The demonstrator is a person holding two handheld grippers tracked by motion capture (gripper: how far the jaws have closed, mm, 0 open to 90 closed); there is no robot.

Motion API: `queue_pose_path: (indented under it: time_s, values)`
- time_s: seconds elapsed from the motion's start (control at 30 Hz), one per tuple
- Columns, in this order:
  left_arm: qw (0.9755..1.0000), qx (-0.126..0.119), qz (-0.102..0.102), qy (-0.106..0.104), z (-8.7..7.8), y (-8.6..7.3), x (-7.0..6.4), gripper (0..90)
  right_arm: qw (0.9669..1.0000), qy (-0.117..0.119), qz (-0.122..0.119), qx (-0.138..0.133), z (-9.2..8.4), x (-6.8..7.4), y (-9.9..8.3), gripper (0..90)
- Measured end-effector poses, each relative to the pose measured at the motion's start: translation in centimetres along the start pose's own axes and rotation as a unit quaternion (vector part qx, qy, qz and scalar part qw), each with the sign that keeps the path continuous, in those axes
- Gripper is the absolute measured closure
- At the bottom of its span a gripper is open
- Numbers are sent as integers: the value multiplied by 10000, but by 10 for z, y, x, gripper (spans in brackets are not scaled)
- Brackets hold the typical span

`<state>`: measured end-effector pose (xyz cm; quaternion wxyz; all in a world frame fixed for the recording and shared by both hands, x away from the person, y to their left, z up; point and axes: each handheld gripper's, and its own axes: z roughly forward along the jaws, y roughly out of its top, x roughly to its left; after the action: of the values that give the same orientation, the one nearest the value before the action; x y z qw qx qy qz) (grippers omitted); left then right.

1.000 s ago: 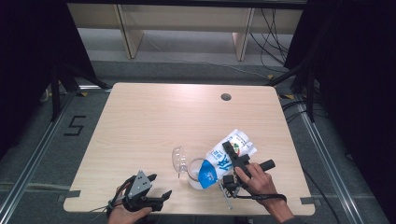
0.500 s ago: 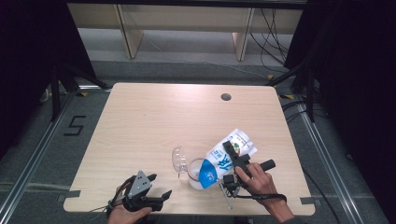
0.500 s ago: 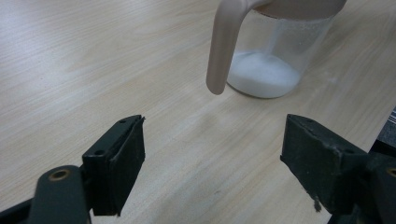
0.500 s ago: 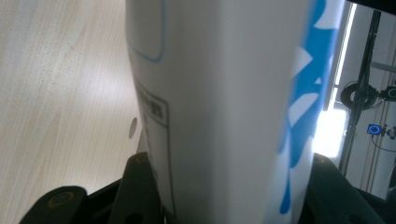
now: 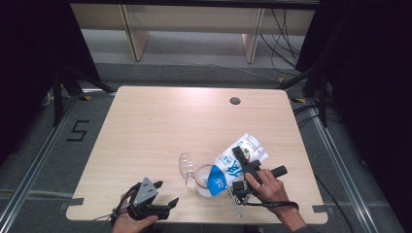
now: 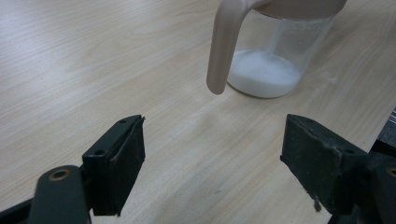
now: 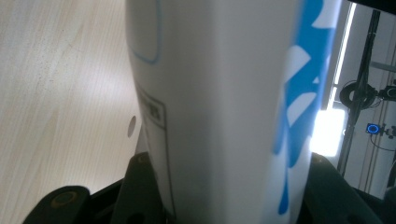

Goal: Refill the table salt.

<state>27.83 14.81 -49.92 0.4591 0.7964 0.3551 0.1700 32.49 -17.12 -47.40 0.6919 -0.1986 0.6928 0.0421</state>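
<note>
Right tongs [image 5: 241, 167] clamped on tilted bag [image 5: 235, 165] over jar [image 5: 203, 180], left tongs [image 5: 163, 201] resting open, empty

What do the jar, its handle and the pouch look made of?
Jar: clear, smooth wall, glass or hard plastic, can't tell which; the white powder shows through it.
Handle: opaque beige, satin, moulded-looking, probably plastic.
Pouch: flexible printed film, white with blue graphics, slightly glossy; likely plastic laminate. The right gripper is clamped on it, tilted over the jar.
</note>
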Motion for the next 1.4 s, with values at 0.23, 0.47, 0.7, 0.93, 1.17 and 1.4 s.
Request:
queue_pose_path:
  time_s: [0.23,0.47,0.7,0.93,1.17,1.4]
  values:
    - [10000,3,26,-8,0,0,1,210,9999,-48,-118,-21,0,-2,0,621]
    - [10000,4,16,-8,0,0,1,211,9999,-52,-128,-45,1,-2,1,626]
    - [10000,11,25,-3,0,0,1,210,9999,-75,-81,-61,1,-1,1,628]
    - [10000,12,25,3,0,0,1,210,9999,-89,-5,-64,1,0,0,635]
    - [10000,68,54,14,0,0,1,210,10000,-71,-63,-6,1,-1,-1,638]
    - [10000,72,18,17,0,0,1,210,10000,-68,18,-21,1,1,-1,646]
